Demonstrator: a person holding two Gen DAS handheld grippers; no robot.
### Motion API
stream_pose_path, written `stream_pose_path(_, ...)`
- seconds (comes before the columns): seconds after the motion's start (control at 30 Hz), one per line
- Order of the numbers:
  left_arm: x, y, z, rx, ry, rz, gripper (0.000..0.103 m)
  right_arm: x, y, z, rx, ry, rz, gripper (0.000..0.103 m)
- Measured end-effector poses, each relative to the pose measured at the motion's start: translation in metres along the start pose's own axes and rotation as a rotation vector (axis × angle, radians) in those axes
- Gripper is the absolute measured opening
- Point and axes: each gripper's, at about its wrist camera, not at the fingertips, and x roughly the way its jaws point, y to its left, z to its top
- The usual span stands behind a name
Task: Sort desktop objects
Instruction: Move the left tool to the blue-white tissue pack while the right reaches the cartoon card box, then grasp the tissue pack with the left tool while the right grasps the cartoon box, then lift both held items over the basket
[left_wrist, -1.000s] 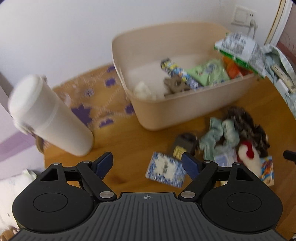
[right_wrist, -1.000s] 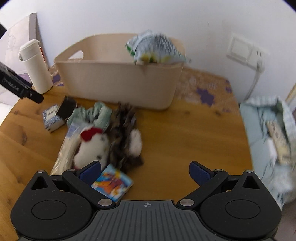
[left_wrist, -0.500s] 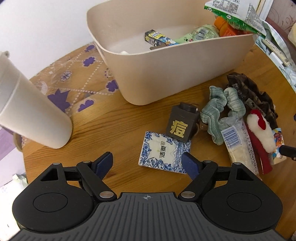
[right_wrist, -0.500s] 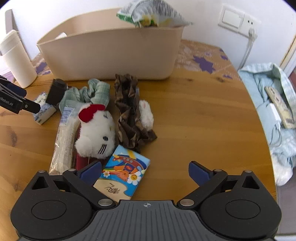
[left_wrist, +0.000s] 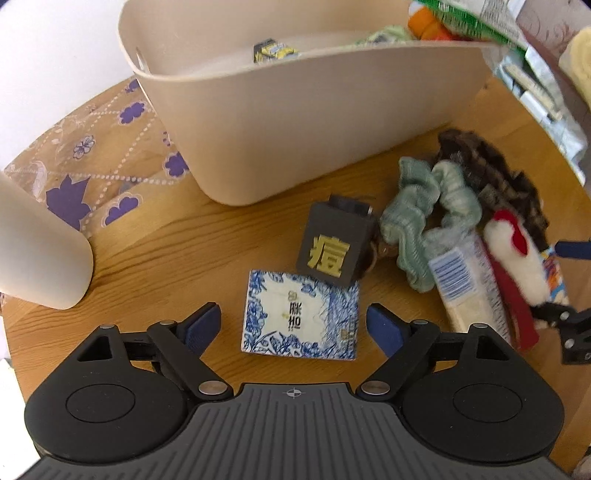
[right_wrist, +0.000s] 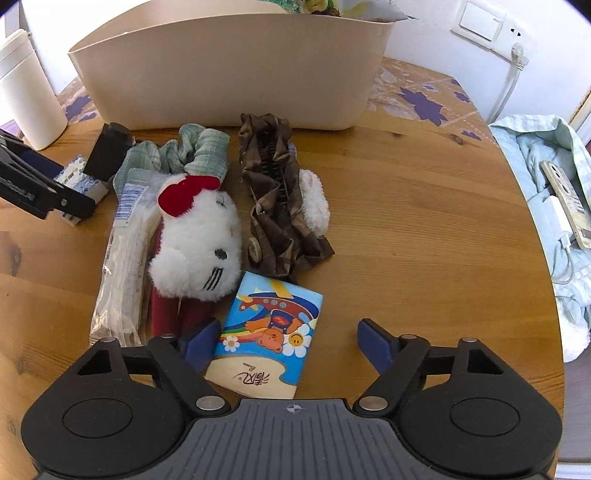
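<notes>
A dark block (left_wrist: 334, 245) carried one large gold Chinese character, 痘, on its face. The blue-and-white floral tissue pack (left_wrist: 301, 320) bore small dark characters at its centre, too small to read surely, and a clear wrapper (left_wrist: 467, 286) showed a barcode label. The cartoon-bear tissue pack (right_wrist: 266, 338) had brushed Chinese script, seen upside down and not legible.

Round wooden table (right_wrist: 424, 206), white wall (right_wrist: 417, 26)
</notes>
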Motion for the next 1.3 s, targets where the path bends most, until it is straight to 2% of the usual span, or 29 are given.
stream_pose_path(0.13,0.005,0.003,-0.001,-0.006,-0.012,0.023,0.087,-0.002,0.002,0.001,-0.013,-0.006,0.030,0.065)
stream_pose_path(0.2,0.005,0.003,-0.002,-0.002,-0.024,0.030,0.086,-0.003,0.003,0.001,-0.031,-0.008,0.045,0.049)
stream_pose_path(0.27,0.004,0.001,-0.004,0.017,-0.039,0.032,0.080,-0.004,0.004,0.002,-0.042,-0.007,0.052,0.045)
stream_pose_path(0.33,0.000,-0.001,-0.002,0.038,-0.048,0.023,0.064,-0.004,0.003,0.001,-0.038,-0.004,0.060,0.044)
stream_pose_path(0.57,-0.006,-0.007,-0.006,0.033,0.002,0.037,0.064,-0.004,-0.004,-0.002,-0.047,0.008,0.070,0.044)
stream_pose_path(0.77,-0.018,-0.011,-0.018,-0.020,-0.004,0.052,0.064,-0.019,-0.018,0.002,-0.074,-0.013,0.093,0.044)
stream_pose_path(1.07,-0.071,-0.019,-0.022,0.010,-0.082,0.088,0.064,-0.059,-0.034,0.031,-0.134,-0.107,0.101,0.044)
stream_pose_path(1.3,-0.118,-0.014,-0.008,-0.033,-0.166,0.114,0.064,-0.081,-0.045,0.076,-0.157,-0.208,0.092,0.044)
